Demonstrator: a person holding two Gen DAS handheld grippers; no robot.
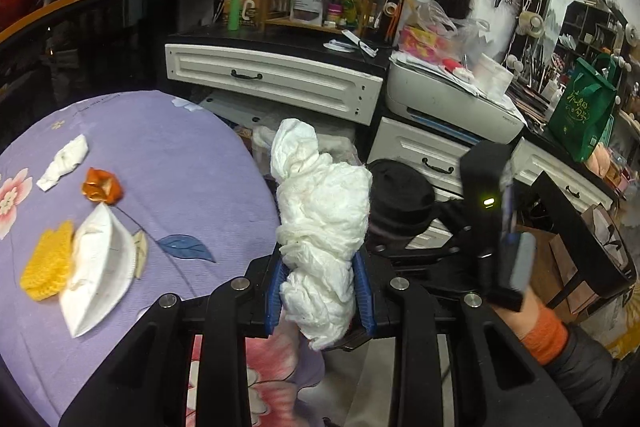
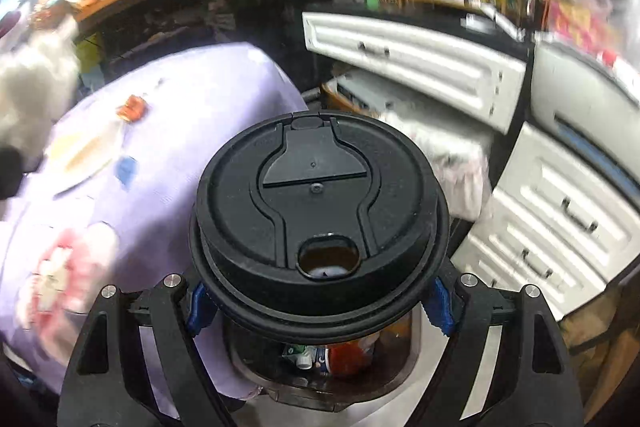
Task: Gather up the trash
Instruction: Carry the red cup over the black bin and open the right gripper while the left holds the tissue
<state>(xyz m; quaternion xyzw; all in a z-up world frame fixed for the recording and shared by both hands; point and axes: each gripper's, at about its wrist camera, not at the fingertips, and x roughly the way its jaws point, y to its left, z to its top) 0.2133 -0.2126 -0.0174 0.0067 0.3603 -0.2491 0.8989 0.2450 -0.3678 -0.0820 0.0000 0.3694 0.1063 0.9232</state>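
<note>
The left gripper (image 1: 323, 291) pinched a long wad of crumpled white tissue (image 1: 320, 219) between its blue ribbed pads (image 1: 365, 297), gripping only the lower part, so the limp upper bulk stood free above them. The right gripper (image 2: 320, 301) had its jaws spread wide and pressed on a paper cup under a black plastic lid (image 2: 318, 219), a smooth moulded disc with its sip hole open and brown liquid showing inside.

That liquid was the main risk: tipping the cup toward the bin could have sent it out through the hole. The soft tissue could also have slid from so narrow a pinch or snagged on the bin's rim.

Below the cup sat an open trash bin (image 2: 414, 341) already holding wrappers. Near the left edge of the purple floral tablecloth (image 1: 168, 163) more trash remained: a folded paper plate (image 1: 100, 267), a yellow knitted piece (image 1: 46, 267), an orange peel (image 1: 101, 185) and a small twisted tissue (image 1: 66, 159).
</note>
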